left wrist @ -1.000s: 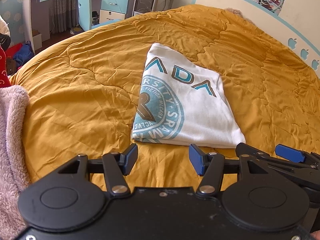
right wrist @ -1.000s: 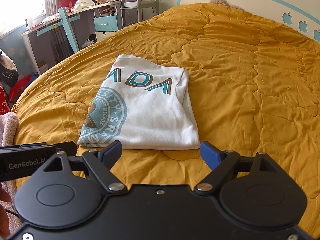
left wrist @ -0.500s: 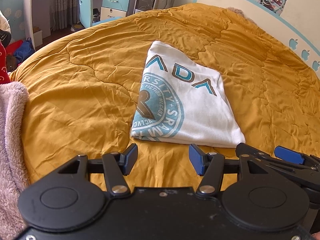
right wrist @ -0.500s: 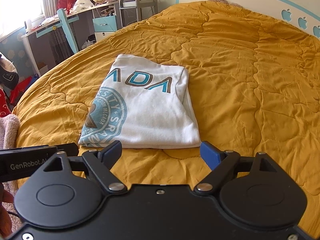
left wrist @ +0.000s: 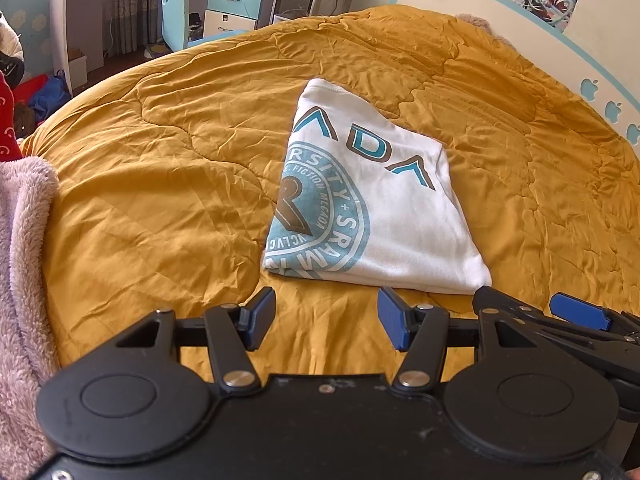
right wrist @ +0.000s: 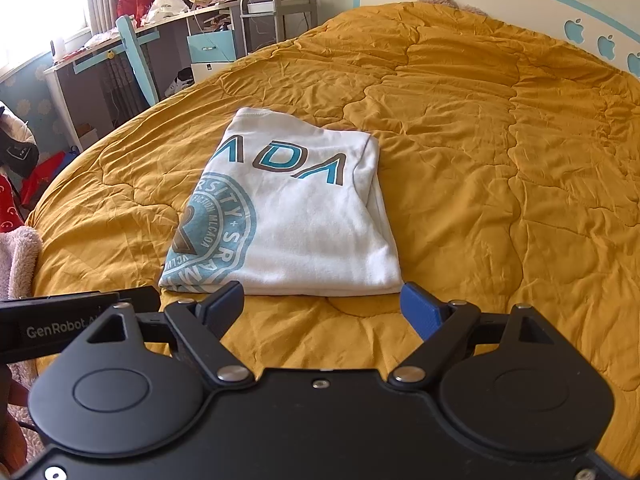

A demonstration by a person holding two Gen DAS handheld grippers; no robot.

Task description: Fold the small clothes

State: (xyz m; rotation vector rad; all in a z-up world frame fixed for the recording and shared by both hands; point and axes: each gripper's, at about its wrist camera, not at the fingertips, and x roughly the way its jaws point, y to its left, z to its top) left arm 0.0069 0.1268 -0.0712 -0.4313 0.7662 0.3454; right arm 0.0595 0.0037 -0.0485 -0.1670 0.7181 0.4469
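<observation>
A white T-shirt (left wrist: pixel 400 216) with teal and brown print lies folded into a neat rectangle on the mustard-yellow quilt (left wrist: pixel 160 184); it also shows in the right wrist view as the T-shirt (right wrist: pixel 312 232). My left gripper (left wrist: pixel 326 318) hovers just short of the shirt's near edge, open, with nothing between its blue pads. My right gripper (right wrist: pixel 322 306) is beside it, also open and empty, its pads spanning the shirt's near edge without touching it. The right gripper's tip (left wrist: pixel 576 316) shows at the right edge of the left wrist view.
A fluffy pink blanket (left wrist: pixel 20 280) hangs at the left edge of the bed. A white and blue headboard (right wrist: pixel 520 8) runs along the far side. A desk (right wrist: pixel 132 40), a drawer unit (left wrist: pixel 232 4) and a grey trolley (right wrist: pixel 280 8) stand beyond the bed.
</observation>
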